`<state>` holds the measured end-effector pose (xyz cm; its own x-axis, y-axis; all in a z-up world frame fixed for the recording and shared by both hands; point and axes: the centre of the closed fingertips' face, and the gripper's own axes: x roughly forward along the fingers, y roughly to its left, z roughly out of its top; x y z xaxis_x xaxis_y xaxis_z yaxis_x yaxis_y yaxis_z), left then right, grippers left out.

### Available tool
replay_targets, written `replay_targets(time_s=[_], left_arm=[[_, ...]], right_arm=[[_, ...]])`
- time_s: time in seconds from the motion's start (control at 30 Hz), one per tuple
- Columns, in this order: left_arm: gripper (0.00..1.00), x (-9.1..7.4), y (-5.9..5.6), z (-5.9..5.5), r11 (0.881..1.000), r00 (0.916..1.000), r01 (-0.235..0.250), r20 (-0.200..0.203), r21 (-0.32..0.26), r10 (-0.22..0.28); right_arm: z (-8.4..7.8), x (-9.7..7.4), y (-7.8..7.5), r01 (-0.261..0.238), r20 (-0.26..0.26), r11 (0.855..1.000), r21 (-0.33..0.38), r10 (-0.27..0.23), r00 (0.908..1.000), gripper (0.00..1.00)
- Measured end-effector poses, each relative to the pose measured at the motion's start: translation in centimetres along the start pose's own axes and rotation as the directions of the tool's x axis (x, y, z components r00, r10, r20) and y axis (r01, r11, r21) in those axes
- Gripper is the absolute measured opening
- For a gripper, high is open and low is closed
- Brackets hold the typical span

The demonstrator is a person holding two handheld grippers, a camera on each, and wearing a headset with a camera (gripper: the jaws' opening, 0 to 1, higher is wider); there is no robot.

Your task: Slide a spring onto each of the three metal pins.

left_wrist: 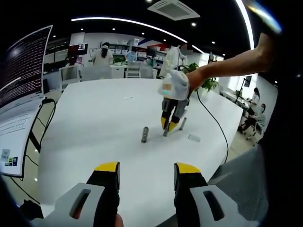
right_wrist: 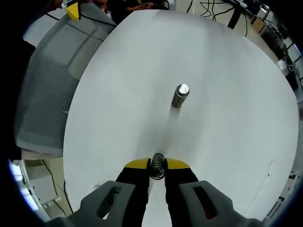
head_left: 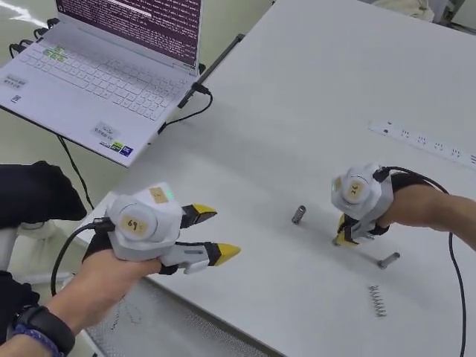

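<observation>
A metal pin wearing a spring point(head_left: 298, 215) point(left_wrist: 145, 134) point(right_wrist: 180, 94) stands upright mid-table. My right gripper point(head_left: 346, 236) point(right_wrist: 157, 166) points down at the table and is shut on a second spring point(right_wrist: 157, 170), which looks threaded over a pin end. Just past it a bare pin point(head_left: 387, 260) point(left_wrist: 182, 123) rests on the table, and a loose spring point(head_left: 378, 300) point(left_wrist: 193, 138) lies flat nearby. My left gripper point(head_left: 216, 232) point(left_wrist: 147, 170) hovers open near the table's front edge, holding nothing, well short of the pins.
An open laptop point(head_left: 104, 67) with a black cable sits at the far left corner of the white table point(head_left: 312, 89). A white power strip point(head_left: 424, 141) lies at the right. A grey mesh surface point(head_left: 149, 320) sits below the front edge.
</observation>
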<state>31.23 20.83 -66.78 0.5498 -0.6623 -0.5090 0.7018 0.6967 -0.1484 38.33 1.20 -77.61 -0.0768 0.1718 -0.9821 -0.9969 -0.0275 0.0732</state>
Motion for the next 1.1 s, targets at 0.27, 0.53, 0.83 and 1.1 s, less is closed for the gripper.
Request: replay_targets(time_s=[0.27,0.53,0.83,1.1], left_arm=[[0.4,0.1,-0.1,0.0,1.0,1.0,0.001,0.0,-0.002,-0.001],[0.4,0.0,0.0,0.1,1.0,1.0,0.0,0.001,0.0,0.0],[0.4,0.1,-0.2,0.5,1.0,1.0,0.007,0.005,0.005,-0.007],[0.41,0.4,-0.7,0.8,1.0,0.9998,0.018,0.005,0.015,-0.018]], right_arm=[[0.1,0.3,0.0,0.001,-0.003,1.0,-0.005,-0.001,1.0,0.1],[0.0,-0.1,-0.2,0.009,-0.005,1.0,-0.015,-0.009,0.9999,0.12],[0.0,-1.7,-0.5,0.035,0.007,0.999,-0.021,-0.035,0.9994,0.18],[0.0,-2.6,-0.5,0.069,0.017,0.997,-0.031,-0.068,0.9975,0.22]])
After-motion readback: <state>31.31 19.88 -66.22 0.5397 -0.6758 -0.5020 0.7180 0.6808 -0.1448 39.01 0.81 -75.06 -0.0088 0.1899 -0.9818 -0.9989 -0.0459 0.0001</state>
